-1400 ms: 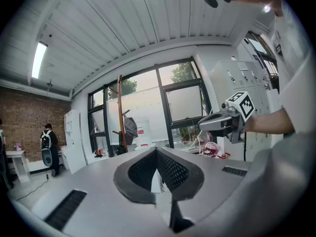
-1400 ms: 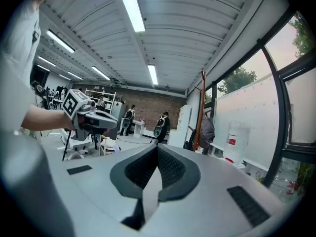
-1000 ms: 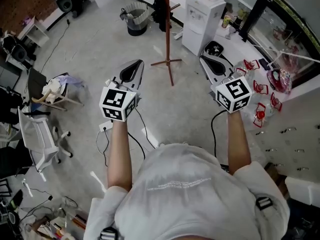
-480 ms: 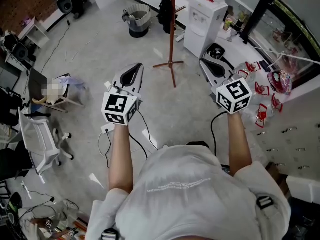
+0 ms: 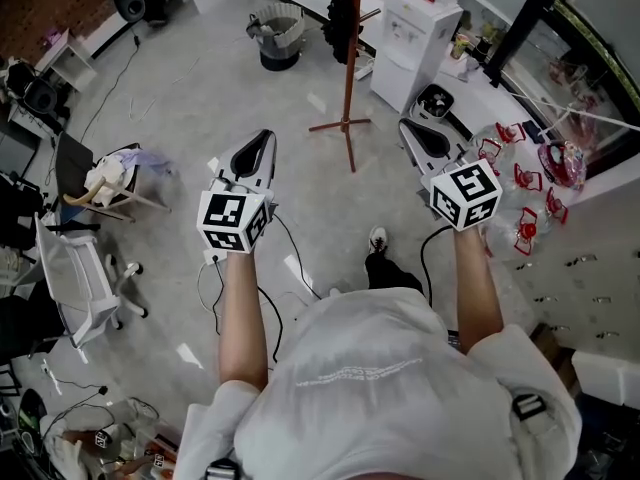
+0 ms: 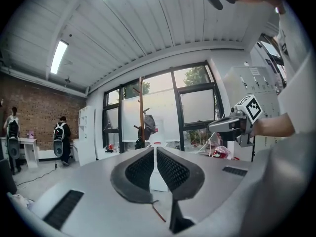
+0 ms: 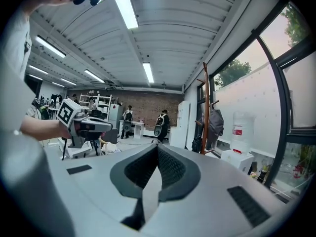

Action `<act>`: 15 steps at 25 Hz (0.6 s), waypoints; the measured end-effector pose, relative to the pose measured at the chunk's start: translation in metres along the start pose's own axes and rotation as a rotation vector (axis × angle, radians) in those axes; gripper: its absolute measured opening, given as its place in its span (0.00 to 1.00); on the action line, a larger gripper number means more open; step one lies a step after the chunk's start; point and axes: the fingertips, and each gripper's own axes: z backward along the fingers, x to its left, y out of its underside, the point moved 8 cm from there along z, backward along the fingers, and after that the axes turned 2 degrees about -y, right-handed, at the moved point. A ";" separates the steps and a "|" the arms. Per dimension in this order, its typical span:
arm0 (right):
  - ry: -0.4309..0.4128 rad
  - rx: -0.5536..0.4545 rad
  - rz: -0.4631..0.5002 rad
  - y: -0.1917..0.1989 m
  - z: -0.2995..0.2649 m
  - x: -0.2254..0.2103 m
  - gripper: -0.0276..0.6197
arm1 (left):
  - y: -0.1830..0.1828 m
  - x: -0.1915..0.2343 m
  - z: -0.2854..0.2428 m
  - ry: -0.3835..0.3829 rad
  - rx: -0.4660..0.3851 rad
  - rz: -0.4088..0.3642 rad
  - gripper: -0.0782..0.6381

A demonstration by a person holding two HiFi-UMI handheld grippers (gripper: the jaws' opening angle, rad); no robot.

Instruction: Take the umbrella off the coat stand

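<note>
The black folded umbrella (image 5: 340,18) hangs against the red-brown wooden coat stand (image 5: 349,78), on the pole's left in the head view, near a white water dispenser (image 5: 415,36). Well short of it, the left gripper (image 5: 260,144) and right gripper (image 5: 414,128) each have their jaws pressed together, with nothing between them
</note>
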 end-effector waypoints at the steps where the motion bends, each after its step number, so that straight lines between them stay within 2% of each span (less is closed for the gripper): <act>1: 0.003 0.001 0.001 0.001 -0.003 -0.003 0.08 | 0.001 0.001 -0.005 0.004 0.000 -0.001 0.13; 2: 0.004 0.003 0.002 0.002 -0.007 -0.006 0.08 | 0.002 0.003 -0.010 0.011 0.005 -0.004 0.18; 3: 0.001 0.004 0.000 0.004 -0.011 -0.008 0.08 | 0.003 0.004 -0.015 0.020 0.015 -0.011 0.31; 4: -0.005 0.004 -0.005 0.006 -0.015 -0.012 0.08 | 0.005 0.005 -0.021 0.028 0.025 -0.021 0.37; 7: -0.023 -0.005 -0.023 0.013 -0.031 -0.030 0.08 | 0.004 0.009 -0.042 0.038 0.028 -0.034 0.43; 11: -0.026 -0.025 -0.040 0.022 -0.054 -0.070 0.08 | 0.002 0.014 -0.084 0.035 0.029 -0.032 0.43; 15: -0.032 -0.069 -0.066 0.035 -0.079 -0.117 0.08 | 0.002 0.016 -0.132 0.036 0.019 -0.012 0.33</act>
